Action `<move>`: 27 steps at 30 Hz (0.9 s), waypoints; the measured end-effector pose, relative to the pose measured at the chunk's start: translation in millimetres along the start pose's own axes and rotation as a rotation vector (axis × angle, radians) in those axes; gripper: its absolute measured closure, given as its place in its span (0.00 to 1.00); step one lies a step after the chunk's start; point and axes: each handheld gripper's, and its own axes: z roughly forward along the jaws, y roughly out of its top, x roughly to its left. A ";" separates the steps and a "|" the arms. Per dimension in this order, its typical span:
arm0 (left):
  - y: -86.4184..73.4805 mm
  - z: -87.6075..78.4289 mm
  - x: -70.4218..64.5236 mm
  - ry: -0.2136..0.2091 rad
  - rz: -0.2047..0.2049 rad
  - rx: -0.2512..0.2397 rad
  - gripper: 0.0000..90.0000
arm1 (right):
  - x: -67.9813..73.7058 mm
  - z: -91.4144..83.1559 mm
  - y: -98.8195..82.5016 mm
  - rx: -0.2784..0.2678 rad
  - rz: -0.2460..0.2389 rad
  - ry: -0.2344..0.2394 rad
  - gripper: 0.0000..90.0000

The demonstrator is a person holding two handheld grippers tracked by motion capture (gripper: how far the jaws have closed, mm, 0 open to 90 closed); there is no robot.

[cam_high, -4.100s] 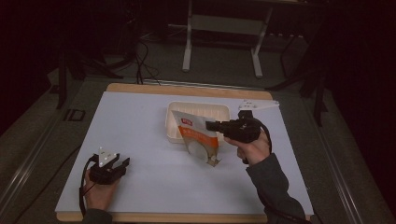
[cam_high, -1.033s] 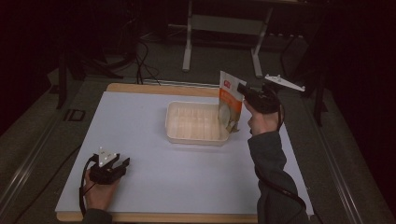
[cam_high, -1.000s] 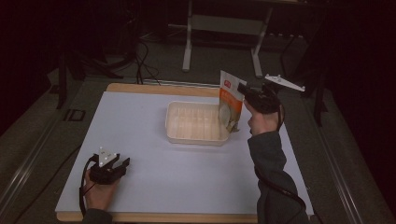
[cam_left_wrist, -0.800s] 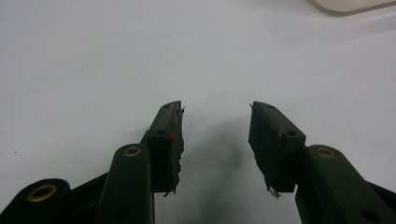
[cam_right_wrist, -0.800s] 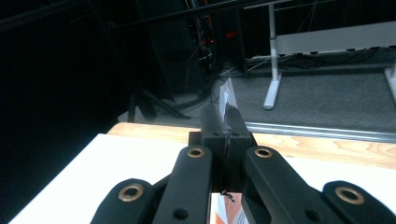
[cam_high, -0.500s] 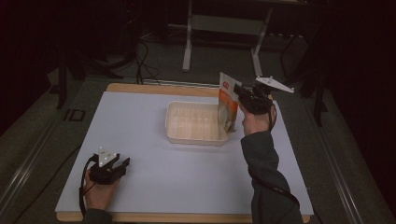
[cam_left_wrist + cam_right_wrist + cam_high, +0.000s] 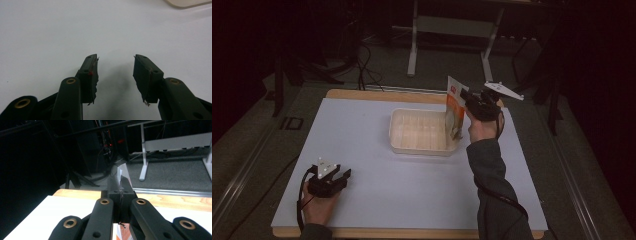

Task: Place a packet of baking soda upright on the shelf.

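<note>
Orange-and-white packet, lying across the pale plastic tray some seconds back, now hangs upright above that tray's right rim, pinched by its top edge in the right gripper, whose jaws are clenched hard on the thin film; the right gripper view shows the same clamp with a sliver of the packet standing up between the pads. Over the last second the lift has levelled off and the hand has crept only slightly toward the table's far side. The tray therefore appears emptied, so the work in hand is judged to have passed from extraction to carrying the packet away. The left gripper rests on the white table sheet at the near left, its jaws parted and holding nothing, well apart from the tray.
</note>
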 end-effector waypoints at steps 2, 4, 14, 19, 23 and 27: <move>0.0 0.0 0.1 0.000 0.002 0.002 0.60 | 0.5 0.8 -2.6 -0.005 -0.002 0.005 1.00; 0.0 -0.1 -0.1 0.000 0.002 0.001 0.60 | -0.1 2.6 -8.2 -0.007 -0.001 0.007 1.00; 0.0 -0.3 -0.1 -0.003 0.004 0.001 0.60 | -5.5 4.5 -21.6 -0.063 -0.006 0.034 1.00; 0.1 -0.2 -0.5 -0.003 0.003 0.002 0.60 | -7.8 7.6 -30.2 -0.055 -0.010 0.034 1.00; 0.1 0.0 -0.3 -0.003 0.001 0.001 0.60 | -11.6 12.2 -39.4 -0.039 -0.004 0.029 1.00; 0.0 -0.2 -0.2 -0.003 0.003 0.002 0.60 | -15.3 14.1 -47.9 -0.027 -0.002 0.039 1.00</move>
